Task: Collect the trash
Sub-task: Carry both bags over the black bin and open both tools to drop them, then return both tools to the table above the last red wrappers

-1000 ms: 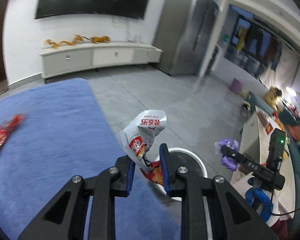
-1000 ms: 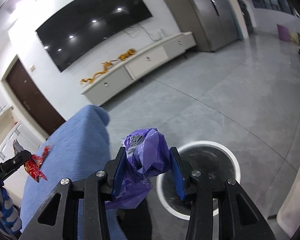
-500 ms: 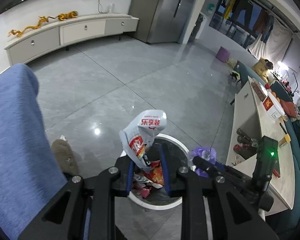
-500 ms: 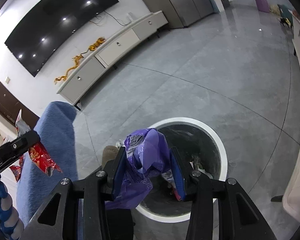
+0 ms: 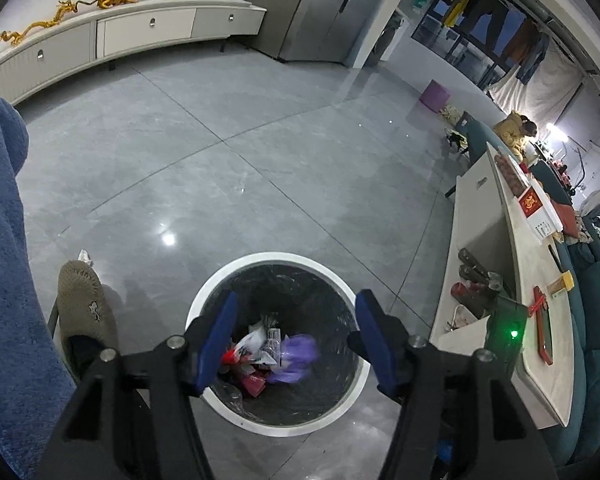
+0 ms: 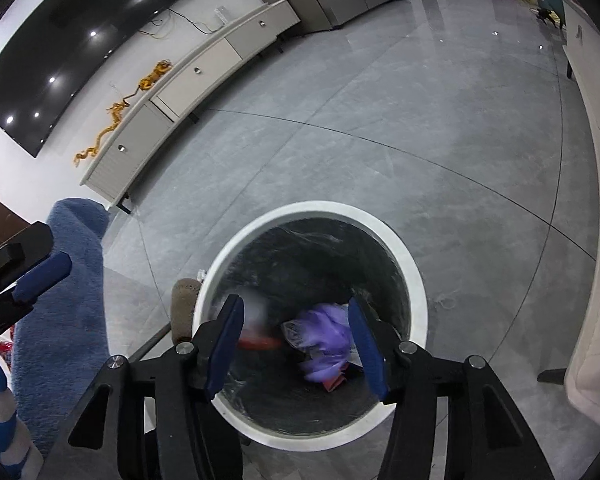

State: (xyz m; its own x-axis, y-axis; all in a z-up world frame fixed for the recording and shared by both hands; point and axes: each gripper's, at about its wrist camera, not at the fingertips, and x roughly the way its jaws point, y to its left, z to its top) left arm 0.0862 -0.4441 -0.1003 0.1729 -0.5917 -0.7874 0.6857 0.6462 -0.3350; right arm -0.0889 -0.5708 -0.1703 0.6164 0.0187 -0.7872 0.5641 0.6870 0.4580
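Blue-padded fingers of the left gripper (image 5: 296,334) stand wide apart over the mouth of the round white-rimmed bin with a black liner (image 5: 220,286), holding nothing; the right gripper (image 6: 296,342) hangs spread and empty over the same bin (image 6: 410,268). Directly beneath them, inside the liner, a crumpled purple plastic bag (image 5: 296,358) lies on a heap of red and white snack wrappers (image 5: 248,350); from the right wrist view the purple bag (image 6: 326,342) and a red-and-white wrapper (image 6: 256,326) beside it are smeared with blur, so I cannot tell whether they have settled. Just outside the rim to the left, a tan knitted slipper (image 5: 82,304) rests on the grey tiled floor (image 5: 260,168), and further left a blue fuzzy cover (image 5: 4,280) drapes down. A scrap of something red (image 6: 3,347) shows at the edge of that blue cover (image 6: 66,300) in the right view, which suggests more trash may remain to fetch, though it is too small to identify. The main risk from here seems to be the light, springy wrappers: piled loosely, they could puff back up and spill over the rim, and a finger dipping low on the way out could snag the thin liner and drag it or tip the bin.
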